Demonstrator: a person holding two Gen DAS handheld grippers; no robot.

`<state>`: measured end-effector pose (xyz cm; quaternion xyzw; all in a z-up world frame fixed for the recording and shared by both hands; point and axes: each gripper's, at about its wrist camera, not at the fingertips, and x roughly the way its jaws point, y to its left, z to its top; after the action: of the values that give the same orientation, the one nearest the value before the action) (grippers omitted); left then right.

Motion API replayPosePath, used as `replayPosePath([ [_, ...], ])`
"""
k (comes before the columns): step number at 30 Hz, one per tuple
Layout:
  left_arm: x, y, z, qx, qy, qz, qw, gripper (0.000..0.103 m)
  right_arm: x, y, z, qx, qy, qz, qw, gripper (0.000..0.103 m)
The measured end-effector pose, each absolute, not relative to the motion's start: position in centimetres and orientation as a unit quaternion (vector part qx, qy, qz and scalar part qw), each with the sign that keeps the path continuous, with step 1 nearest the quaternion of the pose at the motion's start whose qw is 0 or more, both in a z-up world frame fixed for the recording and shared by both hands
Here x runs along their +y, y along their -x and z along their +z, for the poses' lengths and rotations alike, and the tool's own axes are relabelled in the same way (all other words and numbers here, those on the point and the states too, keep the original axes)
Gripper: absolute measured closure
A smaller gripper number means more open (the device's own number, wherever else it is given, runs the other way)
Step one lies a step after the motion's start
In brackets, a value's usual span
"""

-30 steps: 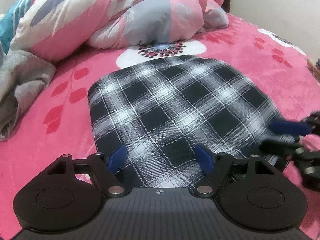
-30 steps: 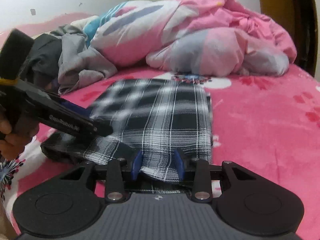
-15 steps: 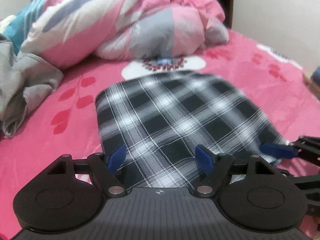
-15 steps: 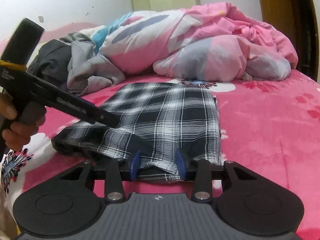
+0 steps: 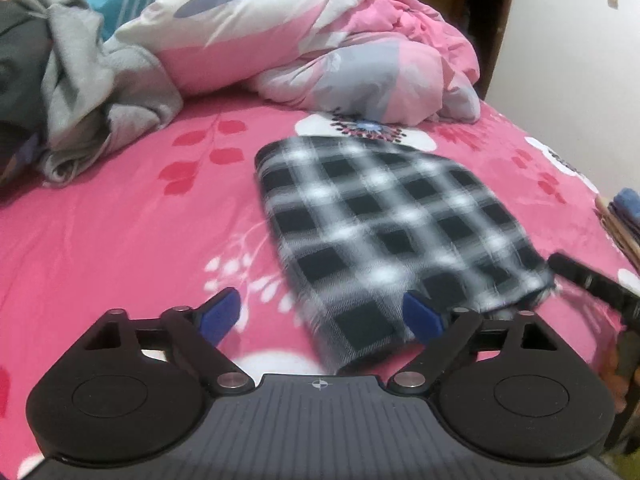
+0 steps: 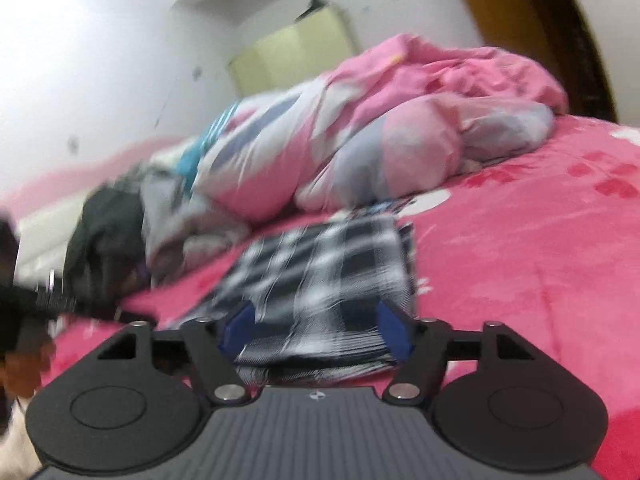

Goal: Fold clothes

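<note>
One folded black-and-white checked cloth [image 5: 384, 224] lay flat on the pink flowered bed sheet [image 5: 120, 232]. That cloth was the landmark here. To its left, as the left wrist camera saw it, the sheet was bare all the way to a gray garment [image 5: 100, 92] heaped at the far left, so there was wide room on that side. Behind the cloth sat one big rumpled pink and gray quilt [image 5: 320, 40], close to its far edge. To the right of the cloth the sheet ran on to a white wall.

There were two grippers. The left gripper [image 5: 320, 316] had its jaws opening wide; the near corner of the cloth lay between them, but the blue pads did not press it. The right gripper [image 6: 316, 330] also had its jaws opening, with the near edge of the cloth lying loose between its pads. Part of the right gripper showed at the cloth's right corner in the left wrist view.

The right wrist view was very blurry. A dark garment [image 6: 108, 240] lay left of the cloth there, hard to make out. At the far right edge of the left wrist view some stacked things were cut off.
</note>
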<state>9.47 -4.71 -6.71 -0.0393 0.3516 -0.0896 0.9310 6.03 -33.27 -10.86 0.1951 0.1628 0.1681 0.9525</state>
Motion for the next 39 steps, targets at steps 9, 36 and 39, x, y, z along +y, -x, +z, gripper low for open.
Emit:
replayPosePath([
  [9,-2.6,-6.9,-8.5,0.36,0.106,-0.142,0.916,0.0,-38.3,-5.8,-12.7,0.145,-0.356,0.102,0.918,0.006],
  [36,-1.3,-14.6,-11.9,0.392,0.223,-0.227,0.863,0.057,-36.7,-20.4,-11.7,0.37,-0.34,0.243,0.83,0.022],
  [39,-1.0,-14.5,-11.9,0.388,0.232,-0.235,0.86,0.073,-36.0,-21.0,-12.0,0.372,-0.346,0.24,0.827,0.041],
])
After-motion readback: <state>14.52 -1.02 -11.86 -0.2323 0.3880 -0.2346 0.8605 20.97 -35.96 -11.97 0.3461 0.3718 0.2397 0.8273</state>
